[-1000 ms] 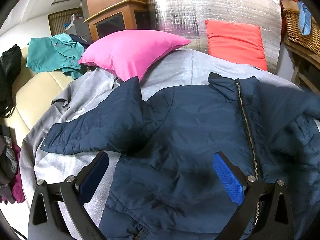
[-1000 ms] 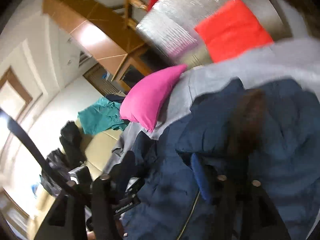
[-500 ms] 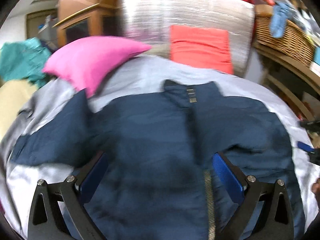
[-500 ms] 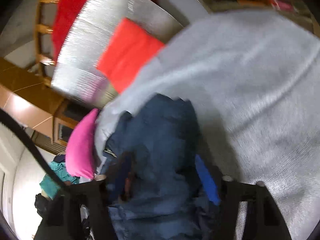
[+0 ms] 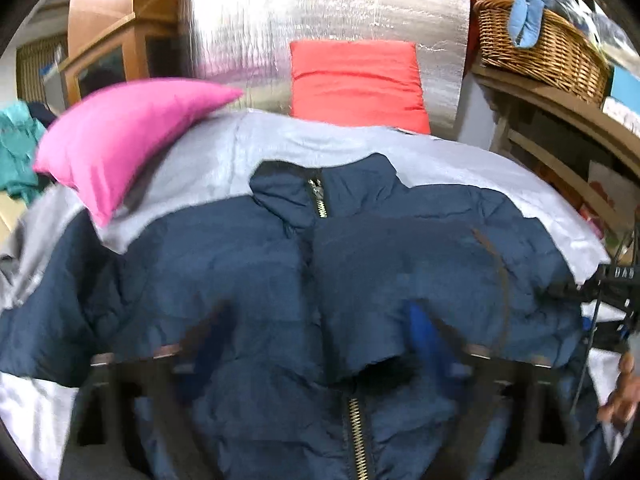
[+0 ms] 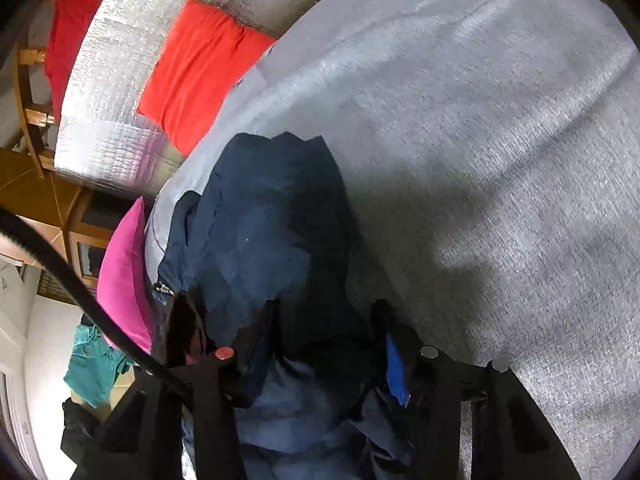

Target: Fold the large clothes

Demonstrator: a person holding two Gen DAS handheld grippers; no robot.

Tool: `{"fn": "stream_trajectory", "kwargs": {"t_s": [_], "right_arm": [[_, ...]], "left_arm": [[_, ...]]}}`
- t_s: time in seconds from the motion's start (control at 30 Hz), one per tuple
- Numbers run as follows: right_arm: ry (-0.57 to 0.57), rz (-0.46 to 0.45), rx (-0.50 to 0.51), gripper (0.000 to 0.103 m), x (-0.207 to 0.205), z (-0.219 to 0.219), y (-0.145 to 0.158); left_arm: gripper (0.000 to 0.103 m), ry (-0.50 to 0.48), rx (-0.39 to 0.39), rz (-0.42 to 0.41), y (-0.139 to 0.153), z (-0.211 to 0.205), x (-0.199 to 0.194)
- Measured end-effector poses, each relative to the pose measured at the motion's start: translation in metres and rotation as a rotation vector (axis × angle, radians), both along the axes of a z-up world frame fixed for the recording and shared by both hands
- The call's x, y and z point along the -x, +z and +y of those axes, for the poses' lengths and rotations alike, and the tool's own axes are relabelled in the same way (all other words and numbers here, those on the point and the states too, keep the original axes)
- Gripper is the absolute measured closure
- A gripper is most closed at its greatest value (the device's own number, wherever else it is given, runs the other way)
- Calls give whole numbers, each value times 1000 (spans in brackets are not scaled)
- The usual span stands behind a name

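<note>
jacket: a navy puffer jacket lies front-up across the middle of the left wrist view, collar toward the top of the frame, its brass zipper running down the centre to the lower edge; the zip is parted near the middle, where one front panel laps over the other.
sleeves: one sleeve reaches out to the left edge of the frame, the other to the right edge.
surface: the jacket rests on a grey sheet that fills most of the right wrist view.
left gripper: the left gripper is low in its frame and motion-blurred; its jaws are closing, with the jacket's front fabric between them. one blue pad shows right of centre, and whether the pads press the cloth yet cannot be told.
right gripper: the right gripper sits at the bottom of its own view, jaws closing around a bunched fold of the jacket; a blue pad lies against the cloth on the right side. in the left wrist view its dark frame shows at the right edge.
hand: fingers of the person's hand show at the lower right edge of the left wrist view.
pink pillow: a pink pillow lies on the sheet in the upper left, apart from the jacket's collar.
red cushion: a red cushion leans against a silver quilted panel at top centre.
basket: a wicker basket stands on a shelf in the upper right with a blue cloth draped over its rim.
teal garment: a teal garment is at the left edge.
</note>
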State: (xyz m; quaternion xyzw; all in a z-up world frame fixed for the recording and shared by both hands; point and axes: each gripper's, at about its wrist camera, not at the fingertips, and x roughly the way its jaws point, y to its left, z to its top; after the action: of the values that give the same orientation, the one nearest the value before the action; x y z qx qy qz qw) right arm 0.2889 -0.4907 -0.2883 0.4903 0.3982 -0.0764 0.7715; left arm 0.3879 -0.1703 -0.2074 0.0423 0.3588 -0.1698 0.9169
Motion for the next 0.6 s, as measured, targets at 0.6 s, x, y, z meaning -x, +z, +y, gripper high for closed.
{"fn": "stream_trajectory", "kwargs": {"t_s": [0.6], "right_arm": [[33, -21, 24, 53, 15, -3, -1]], "left_arm": [[89, -60, 329, 154, 35, 48, 13]]}}
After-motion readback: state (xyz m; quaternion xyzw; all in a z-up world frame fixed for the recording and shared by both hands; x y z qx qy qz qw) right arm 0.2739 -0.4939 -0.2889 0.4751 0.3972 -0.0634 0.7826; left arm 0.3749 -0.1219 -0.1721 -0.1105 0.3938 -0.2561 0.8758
